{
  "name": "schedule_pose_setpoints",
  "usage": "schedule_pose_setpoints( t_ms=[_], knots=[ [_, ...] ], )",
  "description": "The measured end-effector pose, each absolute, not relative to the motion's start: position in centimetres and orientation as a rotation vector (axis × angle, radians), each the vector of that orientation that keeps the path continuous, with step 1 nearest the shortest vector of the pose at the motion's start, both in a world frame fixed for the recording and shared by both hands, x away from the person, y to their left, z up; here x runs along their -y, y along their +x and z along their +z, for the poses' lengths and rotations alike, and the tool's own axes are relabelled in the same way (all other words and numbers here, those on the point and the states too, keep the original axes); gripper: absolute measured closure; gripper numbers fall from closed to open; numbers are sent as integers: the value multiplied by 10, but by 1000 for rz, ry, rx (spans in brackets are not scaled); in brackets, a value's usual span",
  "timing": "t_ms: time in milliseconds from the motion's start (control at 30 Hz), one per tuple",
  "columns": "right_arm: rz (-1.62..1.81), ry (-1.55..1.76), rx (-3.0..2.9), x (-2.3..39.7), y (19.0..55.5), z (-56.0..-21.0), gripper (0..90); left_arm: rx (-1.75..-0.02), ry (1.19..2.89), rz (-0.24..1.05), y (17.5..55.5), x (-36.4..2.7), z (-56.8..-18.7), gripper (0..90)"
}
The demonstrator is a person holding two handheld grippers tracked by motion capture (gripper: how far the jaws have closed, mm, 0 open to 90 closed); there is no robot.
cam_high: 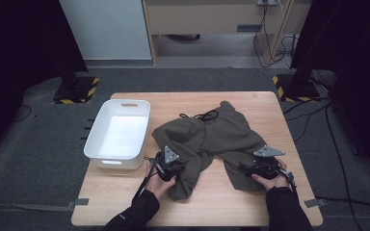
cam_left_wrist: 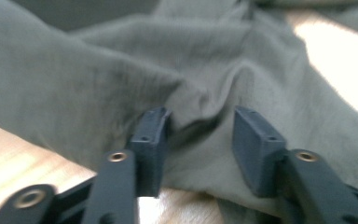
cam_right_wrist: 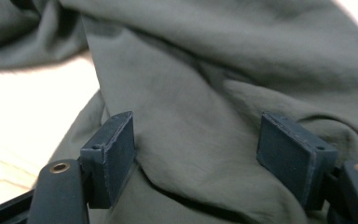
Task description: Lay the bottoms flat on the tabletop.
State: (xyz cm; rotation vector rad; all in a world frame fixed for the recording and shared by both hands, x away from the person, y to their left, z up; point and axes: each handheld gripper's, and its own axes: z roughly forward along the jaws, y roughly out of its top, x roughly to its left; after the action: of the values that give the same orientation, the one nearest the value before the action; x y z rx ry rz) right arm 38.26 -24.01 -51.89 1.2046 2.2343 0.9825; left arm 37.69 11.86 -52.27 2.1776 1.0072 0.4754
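Light wooden table (cam_high: 125, 211), square-ish top, standing on grey carpet. Lying on it: white plastic bin (cam_high: 94, 134) with handle cut-outs at left, its left edge just past the table's left edge. Olive-green garment (cam_high: 221, 134) crumpled across the centre and right, one part trailing toward the near edge at centre, another toward the near right. Black cord (cam_high: 207, 114) resting on the cloth's far side. Bin and garment just beside each other; contact impossible to tell. Bare wood along the near edge and far corners.
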Motion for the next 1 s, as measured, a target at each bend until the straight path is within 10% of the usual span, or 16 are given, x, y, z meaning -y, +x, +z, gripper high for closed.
schedule_pose_setpoints(
  t_ms=[300, 533, 1000],
  knots=[
    [967, 1218, -2274, 241, 384, -530, 574, -959, 2224, 517, 376, -113, -526, 887],
    [974, 1231, -2268, 243, 385, -521, 825, -974, 2185, 461, 379, -115, -518, 900],
    [1096, 1282, -2120, 270, 383, -502, 840, -991, 2004, 427, 373, -146, -486, 894]
  ],
)
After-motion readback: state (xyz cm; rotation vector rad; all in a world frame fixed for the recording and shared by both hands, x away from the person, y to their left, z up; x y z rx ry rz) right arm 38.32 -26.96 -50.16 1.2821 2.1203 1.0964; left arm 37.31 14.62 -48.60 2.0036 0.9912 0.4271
